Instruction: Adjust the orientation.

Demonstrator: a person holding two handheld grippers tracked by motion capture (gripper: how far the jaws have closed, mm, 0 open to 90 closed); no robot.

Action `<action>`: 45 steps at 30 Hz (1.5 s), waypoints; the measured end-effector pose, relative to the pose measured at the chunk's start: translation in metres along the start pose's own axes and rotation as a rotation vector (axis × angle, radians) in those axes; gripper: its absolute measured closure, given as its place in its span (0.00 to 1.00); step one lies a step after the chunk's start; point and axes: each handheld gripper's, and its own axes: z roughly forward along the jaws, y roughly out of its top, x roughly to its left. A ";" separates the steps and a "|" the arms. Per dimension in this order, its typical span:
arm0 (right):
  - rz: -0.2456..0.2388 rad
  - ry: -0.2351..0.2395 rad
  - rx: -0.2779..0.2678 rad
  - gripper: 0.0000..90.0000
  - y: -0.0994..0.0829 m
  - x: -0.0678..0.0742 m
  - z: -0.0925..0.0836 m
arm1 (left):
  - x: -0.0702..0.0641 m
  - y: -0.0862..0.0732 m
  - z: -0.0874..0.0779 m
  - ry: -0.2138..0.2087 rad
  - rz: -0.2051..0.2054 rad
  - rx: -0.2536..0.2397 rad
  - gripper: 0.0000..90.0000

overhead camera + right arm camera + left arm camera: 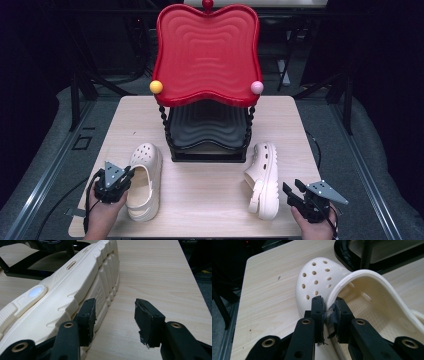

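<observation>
Left gripper (328, 312): I pinch the rim of the left clog (145, 180) at its collar, one jaw outside the wall, one inside; a thin edge gives a firm hold for lifting.
Left clog position: near-left on the table (210, 200), upright, toe pointing far.
Right gripper (115, 315): my jaws stand wide with nothing between them, just beside the sole edge, apparently lined up to grasp it.
Right clog (264, 180): near-right, tipped on its side, sole facing right.
Shoe rack (207, 55): far centre; red top shelf bare, black lower shelf bare, likely destination.
</observation>
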 end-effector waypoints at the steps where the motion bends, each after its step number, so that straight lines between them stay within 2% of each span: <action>1: 0.001 0.002 -0.001 0.57 0.000 0.000 0.000 | -0.002 0.000 -0.004 -0.004 0.004 0.003 0.90; 5: 0.000 0.005 -0.002 0.57 0.000 0.001 0.000 | -0.008 -0.002 -0.020 -0.018 0.024 -0.010 0.90; 10: 0.004 0.005 -0.005 0.57 0.000 0.000 -0.001 | -0.016 -0.005 -0.037 -0.053 -0.012 -0.030 0.90; 14: 0.005 0.001 -0.012 0.57 0.001 0.000 -0.001 | -0.028 -0.001 -0.040 -0.076 -0.022 -0.043 0.90; 19: 0.010 -0.002 -0.018 0.57 0.001 -0.001 -0.003 | -0.049 0.007 -0.034 -0.117 -0.025 -0.035 0.90; 29: 0.019 -0.003 -0.019 0.57 0.000 -0.002 -0.004 | -0.091 0.023 -0.010 -0.147 0.002 -0.025 0.90; 31: 0.021 0.000 -0.029 0.57 0.000 -0.001 -0.003 | -0.096 0.025 -0.006 -0.147 0.005 -0.023 0.90; 33: 0.021 0.001 -0.018 0.57 0.000 -0.002 -0.003 | -0.102 0.027 -0.001 -0.157 0.008 -0.026 0.90; 35: 0.021 0.002 -0.017 0.57 0.000 -0.002 -0.003 | -0.107 0.028 0.003 -0.145 0.026 -0.028 0.90; 38: 0.019 0.003 -0.016 0.57 0.000 -0.003 -0.004 | -0.114 0.030 0.007 -0.145 0.029 -0.033 0.89; 45: 0.023 0.006 -0.018 0.57 0.000 -0.003 -0.004 | -0.124 0.032 0.011 -0.135 0.071 -0.040 0.88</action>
